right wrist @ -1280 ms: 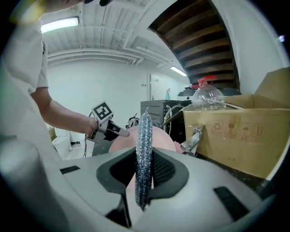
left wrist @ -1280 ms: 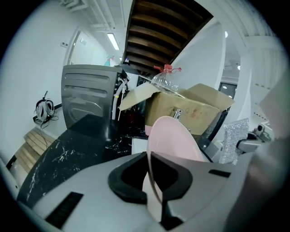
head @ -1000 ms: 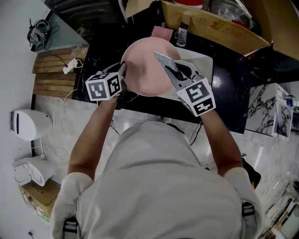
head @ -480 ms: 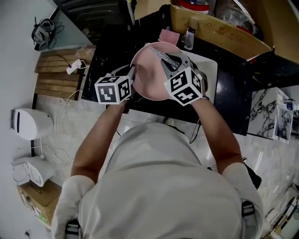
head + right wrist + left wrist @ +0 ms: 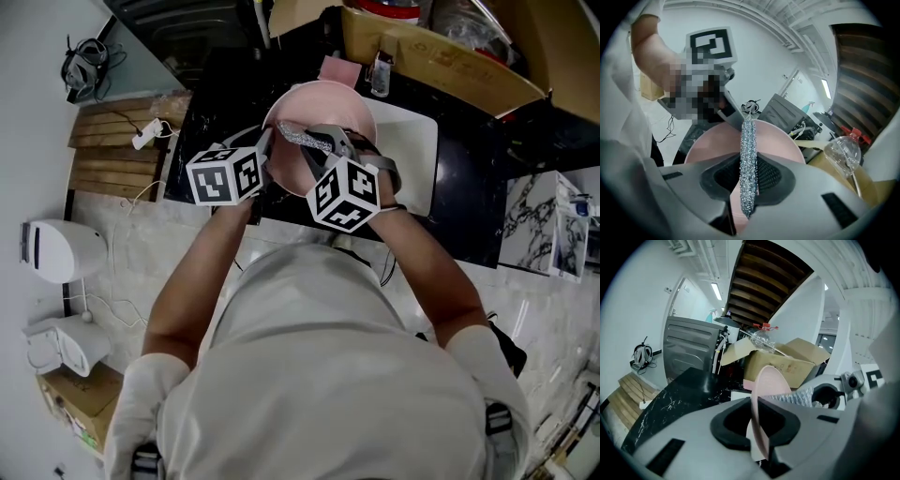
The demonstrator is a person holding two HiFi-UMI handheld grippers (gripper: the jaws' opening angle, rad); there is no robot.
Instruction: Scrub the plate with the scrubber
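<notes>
A pink plate [image 5: 330,105] is held up on edge over the black counter. My left gripper [image 5: 266,156] has the plate's left rim [image 5: 769,380] between its pads; its jaws are opening, though the pads still touch the rim. My right gripper [image 5: 322,148] is shut on a flat silver mesh scrubber [image 5: 298,138], which lies against the plate's face near its left side. In the right gripper view the scrubber [image 5: 749,154] stands upright between the jaws, with the plate [image 5: 780,140] behind it. The scrubber [image 5: 790,399] also shows beside the plate in the left gripper view.
A white board [image 5: 412,155] lies on the black counter [image 5: 208,94] under the plate. An open cardboard box [image 5: 441,52], a small bottle [image 5: 380,73] and a pink sponge [image 5: 336,70] stand behind. Wooden slats [image 5: 112,141] lie to the left.
My right gripper has swept the scrubber from the plate's right side across to its left and nearer the left gripper. The left gripper has kept hold of the rim.
</notes>
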